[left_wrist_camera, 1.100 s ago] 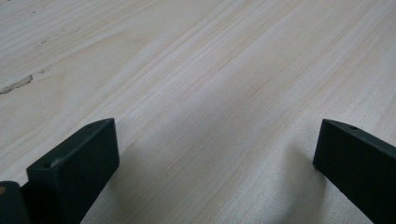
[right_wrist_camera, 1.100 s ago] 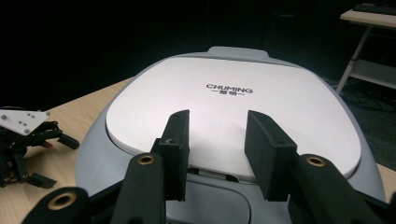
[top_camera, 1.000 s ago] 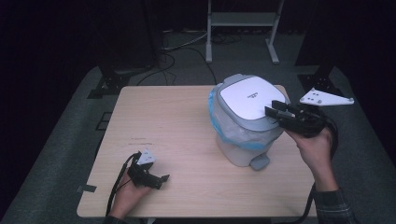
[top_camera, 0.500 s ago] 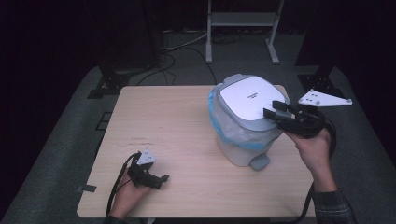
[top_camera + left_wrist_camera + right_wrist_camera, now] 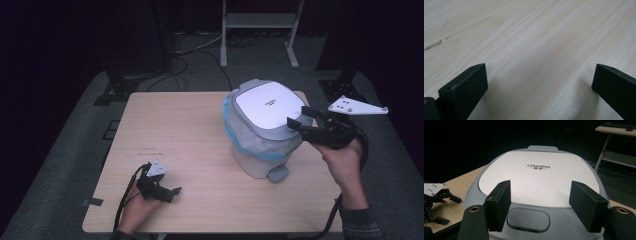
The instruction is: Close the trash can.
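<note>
A small grey pedal bin with a white lid and a blue bag edge stands on the right half of the wooden table. My right gripper is open at the lid's right rim, its jaws spread just above the lid. In the right gripper view the lid reads CHUMING, and a grey push button lies between the jaws of that gripper. My left gripper rests open on the table near the front left edge. In the left gripper view its jaws stand wide over bare wood.
The bin's foot pedal sticks out toward the front edge. A metal rack and cables lie on the floor beyond the table. The far-off left gripper appears at the left of the right gripper view.
My right gripper has shifted slightly left, toward the lid's rim. The left gripper has not moved.
</note>
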